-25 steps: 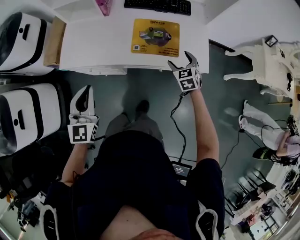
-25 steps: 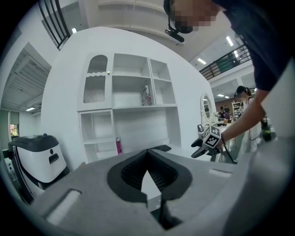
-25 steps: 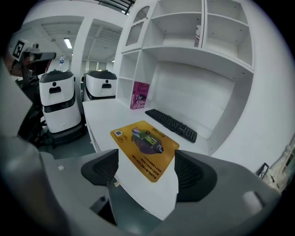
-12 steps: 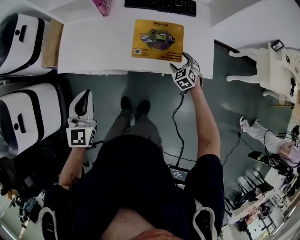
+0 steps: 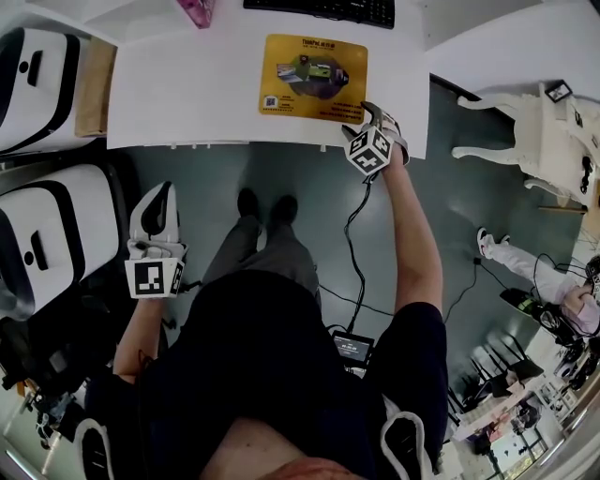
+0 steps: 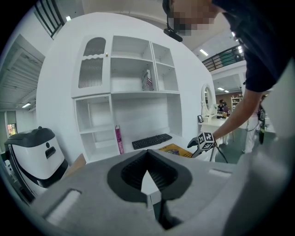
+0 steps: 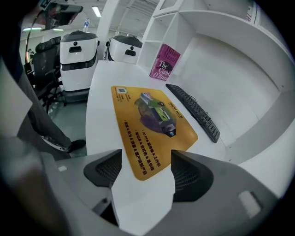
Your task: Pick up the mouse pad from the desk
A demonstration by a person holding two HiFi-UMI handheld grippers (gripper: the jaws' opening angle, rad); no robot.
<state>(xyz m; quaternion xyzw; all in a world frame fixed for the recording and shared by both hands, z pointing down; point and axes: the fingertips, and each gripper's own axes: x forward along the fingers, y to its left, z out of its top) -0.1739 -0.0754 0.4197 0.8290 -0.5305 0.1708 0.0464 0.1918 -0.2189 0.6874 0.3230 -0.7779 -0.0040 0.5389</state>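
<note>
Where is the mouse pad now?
In the head view, the yellow mouse pad lies flat on the white desk, right of centre, between the black keyboard and the desk's front edge.

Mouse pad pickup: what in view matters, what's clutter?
Job: mouse pad; desk; right gripper, open, jaws just been closing, pad's near edge between them, ungripped.
Clutter: keyboard; pink book; cardboard box; white machines; left gripper, shut, off the desk.

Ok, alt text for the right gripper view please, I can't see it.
The right gripper, fingers open but just closing a little, has the near edge of a yellow mouse pad between them, ungripped, flat on the white desk. A black keyboard and pink book sit beyond.
</note>
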